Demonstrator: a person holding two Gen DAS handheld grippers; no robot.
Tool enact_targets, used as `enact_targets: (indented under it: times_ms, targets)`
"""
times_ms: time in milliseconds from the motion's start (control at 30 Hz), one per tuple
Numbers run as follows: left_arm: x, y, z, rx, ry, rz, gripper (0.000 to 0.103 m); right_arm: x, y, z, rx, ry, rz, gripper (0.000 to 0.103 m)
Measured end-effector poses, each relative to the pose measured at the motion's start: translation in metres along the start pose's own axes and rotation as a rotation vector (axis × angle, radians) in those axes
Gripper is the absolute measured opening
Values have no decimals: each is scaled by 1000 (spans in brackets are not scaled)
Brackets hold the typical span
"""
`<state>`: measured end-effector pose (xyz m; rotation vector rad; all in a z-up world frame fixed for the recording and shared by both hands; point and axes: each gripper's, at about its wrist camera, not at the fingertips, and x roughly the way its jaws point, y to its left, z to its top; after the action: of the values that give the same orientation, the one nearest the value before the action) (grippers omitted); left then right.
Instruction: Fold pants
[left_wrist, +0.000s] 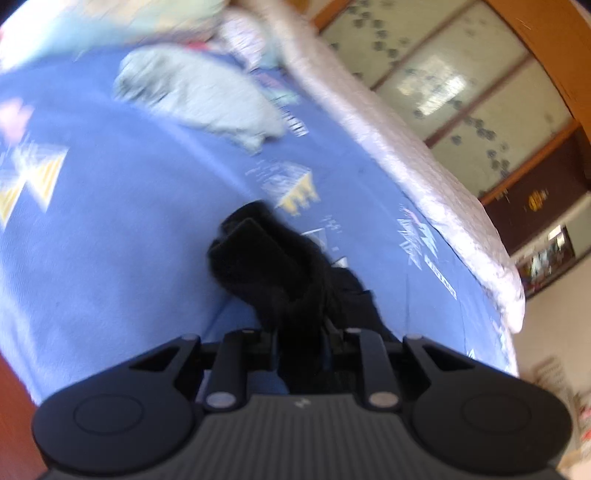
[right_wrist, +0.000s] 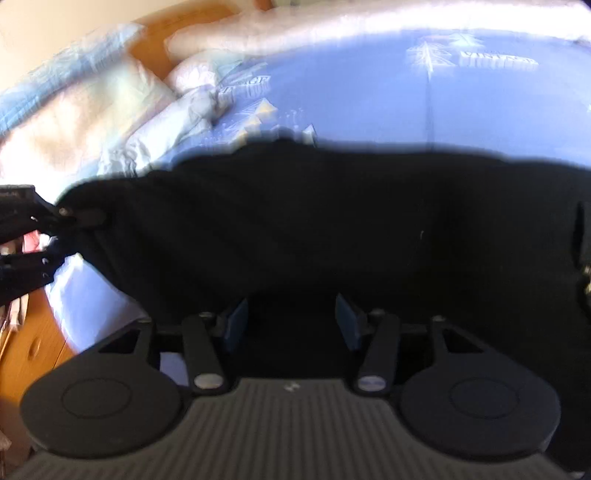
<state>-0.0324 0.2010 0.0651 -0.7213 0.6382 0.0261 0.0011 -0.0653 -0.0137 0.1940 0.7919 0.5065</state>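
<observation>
a bunch of the black pants is being pinched in the closed left gripper at lower centre, above the blue bed sheet. the right gripper is being held half open over the spread pants, gripping nothing.

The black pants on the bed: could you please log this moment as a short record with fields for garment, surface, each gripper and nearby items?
garment: black pants, spread across the near part of the bed
surface: blue printed bedsheet
left gripper: shut on a bunched edge of the pants
right gripper: jaws apart over the dark cloth, pads not pressing it
nearby items: pale crumpled cloth farther up the sheet; pillows at the head end
image quality: both views blurred
</observation>
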Motion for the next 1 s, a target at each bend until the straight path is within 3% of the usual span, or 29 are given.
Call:
enact_targets:
  times_ms: [133, 333, 500, 633, 767, 833, 1000]
  targets:
    - [-2, -56, -3, 171, -32, -33, 18, -25, -21, 3, 133, -30, 104, 55]
    - [10, -155, -48, 485, -18, -138, 19, -93, -79, -11, 288, -204, 22, 56]
    - [41, -202, -127, 723, 112, -205, 27, -155, -137, -37, 486, -349, -69, 57]
    - [69, -204, -177, 857, 277, -147, 32, -164, -155, -44, 520, -357, -82, 57]
    - [48, -187, -171, 865, 280, -192, 41, -159, -156, -42, 504, -342, -41, 58]
    - [32, -175, -155, 815, 255, -208, 57, -160, -157, -43, 492, -339, -20, 62]
    - [14, -145, -111, 646, 209, -212, 60, -149, -141, -32, 460, -296, 24, 73]
